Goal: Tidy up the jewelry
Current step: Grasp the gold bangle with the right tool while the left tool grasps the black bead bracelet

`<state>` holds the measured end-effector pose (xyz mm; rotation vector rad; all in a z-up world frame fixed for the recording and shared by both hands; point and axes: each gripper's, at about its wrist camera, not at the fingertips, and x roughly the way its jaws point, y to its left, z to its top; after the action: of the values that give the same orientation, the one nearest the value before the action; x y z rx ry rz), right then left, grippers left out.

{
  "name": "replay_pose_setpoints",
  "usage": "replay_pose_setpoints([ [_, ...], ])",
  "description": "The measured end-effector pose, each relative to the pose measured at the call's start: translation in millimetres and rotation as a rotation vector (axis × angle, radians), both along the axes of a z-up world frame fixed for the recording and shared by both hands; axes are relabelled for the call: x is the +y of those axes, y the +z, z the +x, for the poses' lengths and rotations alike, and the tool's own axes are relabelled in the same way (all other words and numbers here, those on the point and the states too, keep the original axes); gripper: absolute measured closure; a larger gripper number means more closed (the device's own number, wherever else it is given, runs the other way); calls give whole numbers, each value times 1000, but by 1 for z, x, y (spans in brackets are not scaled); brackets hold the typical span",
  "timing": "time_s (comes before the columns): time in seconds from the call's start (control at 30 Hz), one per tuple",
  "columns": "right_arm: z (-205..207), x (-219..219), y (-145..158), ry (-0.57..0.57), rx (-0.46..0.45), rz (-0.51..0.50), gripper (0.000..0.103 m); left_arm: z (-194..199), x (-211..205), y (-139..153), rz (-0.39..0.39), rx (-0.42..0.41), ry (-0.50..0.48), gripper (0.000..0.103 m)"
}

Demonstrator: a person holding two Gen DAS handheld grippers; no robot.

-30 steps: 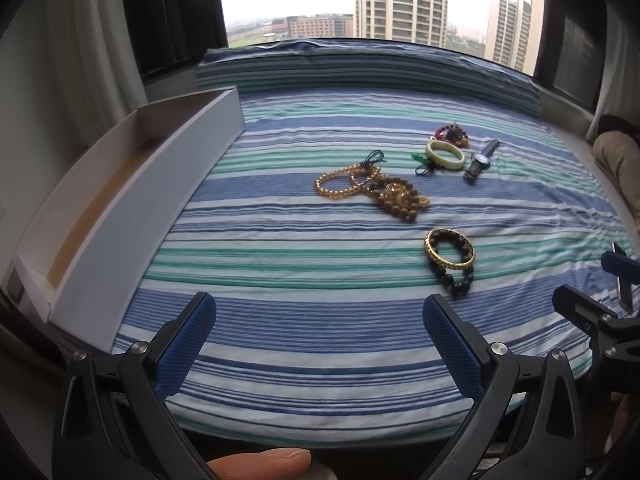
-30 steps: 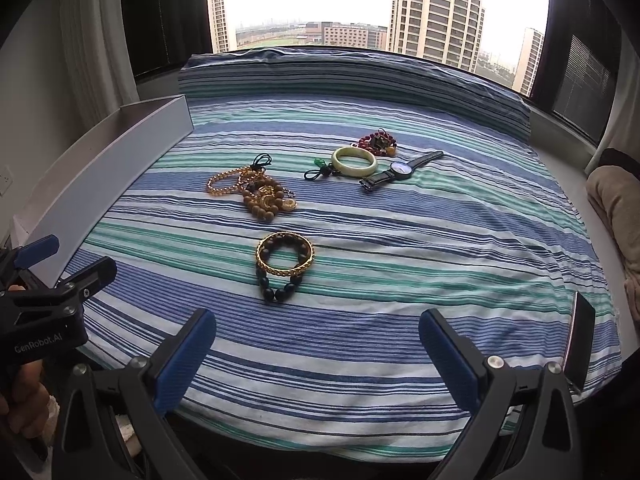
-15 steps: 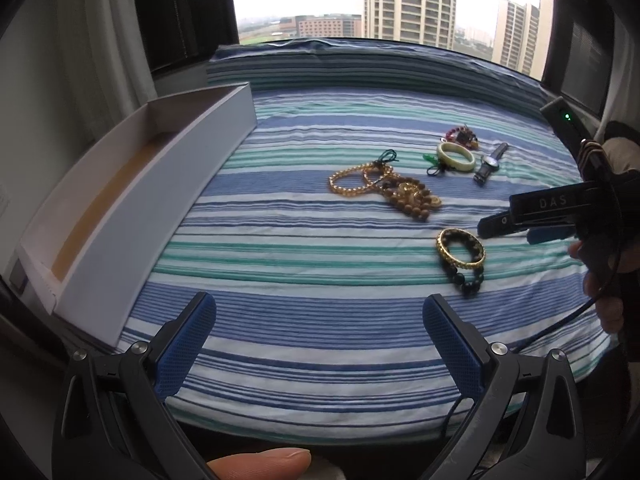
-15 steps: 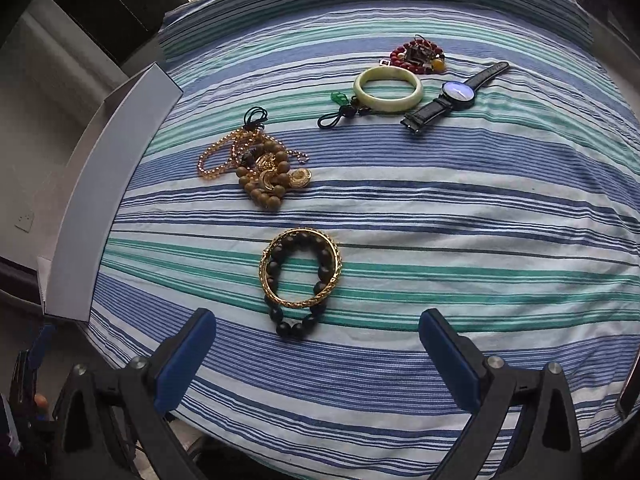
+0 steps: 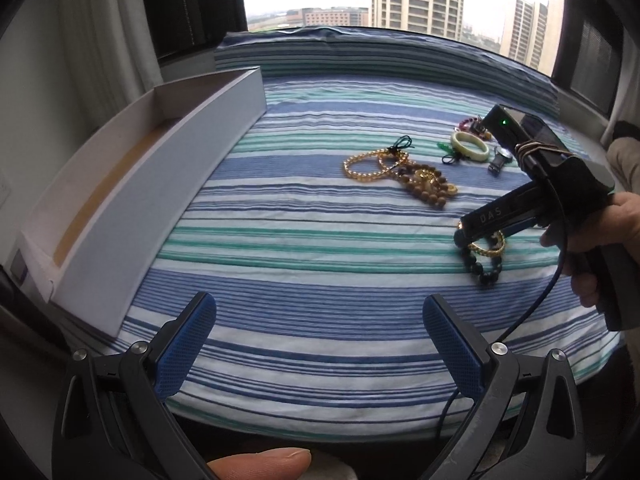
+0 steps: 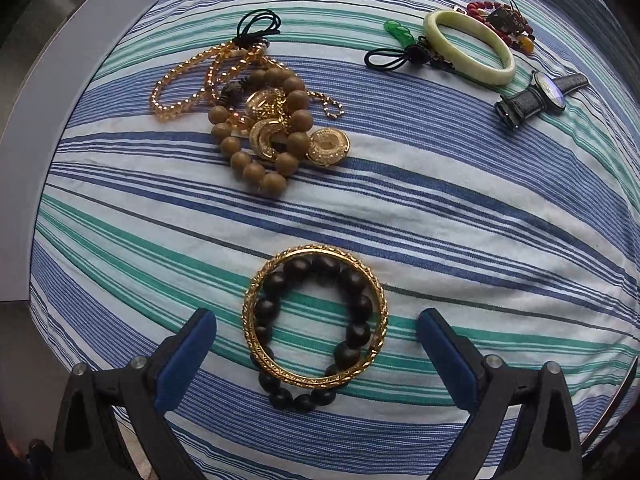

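Note:
A gold bangle (image 6: 316, 250) lies over a black bead bracelet (image 6: 298, 402) on the striped bedspread. My right gripper (image 6: 316, 320) points straight down over them. Its jaws are closing with both rings between them, and the pads touch neither. In the left wrist view the same gripper (image 5: 468, 236) hangs above the bangle (image 5: 486, 246), held by a hand (image 5: 600, 232). My left gripper (image 5: 319, 306) stands open and empty near the bed's front edge. Farther off lie a tangle of gold chain and brown beads (image 6: 298, 100), a jade bangle (image 6: 431, 28), a watch (image 6: 540, 94) and red beads (image 6: 500, 20).
A long white open box (image 5: 160, 184) lies along the left side of the bed, its wall facing the jewelry. A green pendant on a black cord (image 6: 400, 34) lies beside the jade bangle. A window with tower blocks is behind the bed.
The right gripper came in from the right, dropped and tipped downward until it stands over the gold bangle and black beads, and its jaws have narrowed a little. The left gripper has barely moved.

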<state>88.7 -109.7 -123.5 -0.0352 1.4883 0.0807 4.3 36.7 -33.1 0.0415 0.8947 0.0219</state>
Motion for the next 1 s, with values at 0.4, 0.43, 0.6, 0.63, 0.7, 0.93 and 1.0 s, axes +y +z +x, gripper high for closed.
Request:
replay_pose_setpoints([
  [0.4, -19, -38, 34, -74, -61, 139, 33, 8, -12, -13, -5, 59, -57, 0],
  [0.43, -23, -41, 36, -80, -71, 141, 33, 12, -16, -14, -17, 71, -75, 0],
  [0.6, -44, -70, 37, -114, -122, 92, 33, 38, -48, -25, -44, 175, -193, 1],
  [0.63, -50, -77, 39, -127, -127, 92, 33, 44, -57, -28, -47, 192, -220, 1],
  [0.7, -63, -90, 40, -147, -138, 92, 33, 58, -77, -34, -50, 229, -260, 1],
  [0.93, -90, -146, 55, -209, -189, 114, 33, 117, -155, -68, -89, 418, -378, 1],
  [1.0, -89, -144, 55, -220, -205, 128, 33, 127, -171, -80, -30, 433, -367, 2],
])
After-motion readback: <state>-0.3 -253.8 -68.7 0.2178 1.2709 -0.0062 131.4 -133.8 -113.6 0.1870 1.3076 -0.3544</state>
